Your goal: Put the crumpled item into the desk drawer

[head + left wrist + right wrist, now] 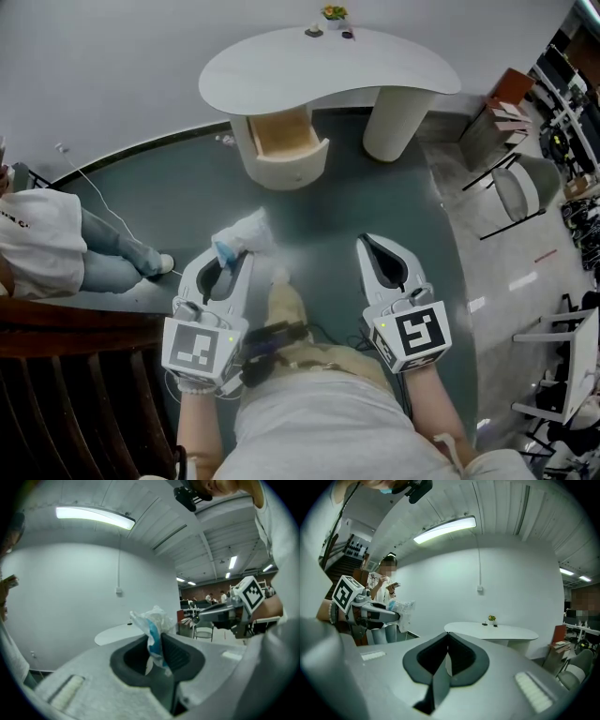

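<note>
The crumpled item, white plastic with a blue patch, sticks out of my left gripper, which is shut on it. In the left gripper view the crumpled item is pinched between the dark pads. My right gripper is held beside it, shut and with nothing in it; its jaws meet in the right gripper view. Ahead stands the white curved desk with its drawer pulled open, wooden inside. The desk also shows in the right gripper view, far beyond the jaws.
A seated person is at the left with legs stretched over the green floor, next to a white cable. Chairs and a box stand at the right. A small plant sits on the desk. A dark wooden railing is at lower left.
</note>
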Tool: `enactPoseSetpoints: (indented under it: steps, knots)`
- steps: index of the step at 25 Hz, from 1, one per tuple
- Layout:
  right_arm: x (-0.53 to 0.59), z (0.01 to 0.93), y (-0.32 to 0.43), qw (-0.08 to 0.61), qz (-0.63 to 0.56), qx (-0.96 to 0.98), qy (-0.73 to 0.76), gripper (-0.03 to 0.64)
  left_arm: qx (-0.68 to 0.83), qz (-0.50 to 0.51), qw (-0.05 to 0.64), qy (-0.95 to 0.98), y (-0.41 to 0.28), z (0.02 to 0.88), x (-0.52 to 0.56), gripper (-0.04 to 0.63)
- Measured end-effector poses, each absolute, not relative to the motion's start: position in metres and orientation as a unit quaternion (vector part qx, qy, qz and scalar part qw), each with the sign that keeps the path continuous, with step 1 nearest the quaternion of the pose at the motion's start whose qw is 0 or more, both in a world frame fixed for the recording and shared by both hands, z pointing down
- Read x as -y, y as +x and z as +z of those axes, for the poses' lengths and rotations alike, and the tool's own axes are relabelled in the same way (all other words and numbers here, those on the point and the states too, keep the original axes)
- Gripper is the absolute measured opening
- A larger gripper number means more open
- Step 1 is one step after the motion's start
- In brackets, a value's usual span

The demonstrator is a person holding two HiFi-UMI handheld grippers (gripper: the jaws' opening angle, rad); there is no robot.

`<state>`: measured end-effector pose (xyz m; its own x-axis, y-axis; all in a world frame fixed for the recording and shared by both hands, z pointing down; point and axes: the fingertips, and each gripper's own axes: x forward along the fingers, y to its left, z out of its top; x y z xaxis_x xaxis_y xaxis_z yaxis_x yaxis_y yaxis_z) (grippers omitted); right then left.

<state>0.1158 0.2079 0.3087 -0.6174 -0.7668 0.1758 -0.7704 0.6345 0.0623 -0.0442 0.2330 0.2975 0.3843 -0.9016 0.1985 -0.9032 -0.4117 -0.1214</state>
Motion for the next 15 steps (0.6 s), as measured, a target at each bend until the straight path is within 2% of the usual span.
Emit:
enactPoseSetpoints:
  steps: [9, 15]
  knots:
    - [-0.157, 0.303, 0.106, 0.084, 0.02, 0.897, 0.433, 0.005, 0.524, 0.116, -0.008, 0.844, -0.049, 0.295, -0.178, 0.063]
    - [-0.113, 0.306, 0.093, 0.093, 0.025, 0.896, 0.433, 0.005, 0.522, 0.125, 0.015, 0.843, -0.061, 0.303, -0.135, 0.063]
